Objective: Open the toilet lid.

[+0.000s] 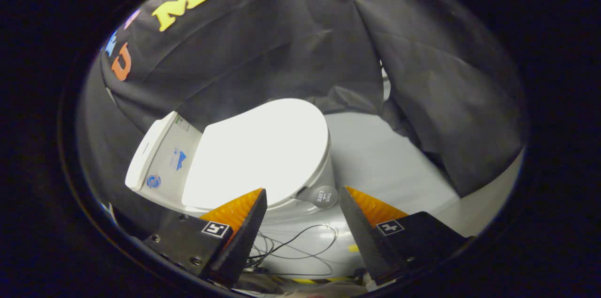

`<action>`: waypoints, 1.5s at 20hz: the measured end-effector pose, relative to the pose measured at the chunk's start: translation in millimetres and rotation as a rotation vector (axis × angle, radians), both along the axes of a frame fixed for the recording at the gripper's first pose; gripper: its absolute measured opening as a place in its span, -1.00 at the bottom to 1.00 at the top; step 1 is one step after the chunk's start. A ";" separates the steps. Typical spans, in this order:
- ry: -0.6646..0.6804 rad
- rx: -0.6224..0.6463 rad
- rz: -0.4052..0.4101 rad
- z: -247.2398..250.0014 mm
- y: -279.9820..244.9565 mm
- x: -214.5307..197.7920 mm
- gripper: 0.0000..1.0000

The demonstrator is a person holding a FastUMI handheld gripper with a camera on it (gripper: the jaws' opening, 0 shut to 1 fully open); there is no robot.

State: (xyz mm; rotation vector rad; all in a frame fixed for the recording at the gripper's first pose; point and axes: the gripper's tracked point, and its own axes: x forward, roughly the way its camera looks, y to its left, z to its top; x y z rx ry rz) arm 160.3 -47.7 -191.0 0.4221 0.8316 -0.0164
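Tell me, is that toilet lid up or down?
Down: the toilet lid lies flat over the bowl, its lift tab ahead of the open gripper.

A staged recording booth, not a real bathroom: a white toilet (244,162) with its lid (258,152) down stands alone on a pale floor (385,162). Black cloth (281,54) hangs as a wall behind and beside the toilet. Loose thin cables (296,246) lie on the floor in front of it.

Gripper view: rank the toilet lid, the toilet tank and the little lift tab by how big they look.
1. toilet lid
2. toilet tank
3. lift tab, just ahead of the open gripper

The tank sits partly behind the lid, so its rank is unsure.
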 end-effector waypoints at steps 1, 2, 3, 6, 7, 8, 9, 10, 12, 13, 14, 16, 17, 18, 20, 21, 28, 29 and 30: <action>0.024 0.035 -0.014 -6.5 1.1 3.7 0.97; 0.038 0.063 -0.029 -11.2 0.3 6.8 0.96; 0.049 0.081 -0.043 -17.1 -2.7 9.8 0.96; 0.069 0.101 -0.092 -34.0 -12.5 15.8 0.81; 0.078 0.114 -0.104 -40.2 -12.8 17.9 0.76; 0.084 0.125 -0.114 -45.0 -14.1 19.7 0.71; 0.092 0.128 -0.116 -50.8 -15.3 20.0 0.70; 0.094 0.126 -0.118 -55.6 -16.6 21.1 0.69; 0.094 0.131 -0.113 -61.7 -17.0 24.3 0.68; 0.094 0.136 -0.113 -65.3 -17.3 24.2 0.66; 0.093 0.152 -0.118 -67.8 -17.0 25.4 0.65; 0.093 0.210 -0.129 -70.5 -15.3 27.0 0.58; 0.095 0.232 -0.135 -73.9 -13.7 26.6 0.54; 0.084 0.258 -0.140 -75.4 -12.7 27.8 0.46; 0.050 0.327 -0.148 -73.0 -7.1 32.3 0.38; 0.038 0.346 -0.157 -72.2 -7.4 34.3 0.36; 0.028 0.502 -0.313 -79.4 -27.5 40.0 -0.43; 0.026 0.532 -0.322 -79.7 -23.1 37.0 -0.46; 0.021 0.569 -0.327 -78.8 -23.3 36.1 -0.50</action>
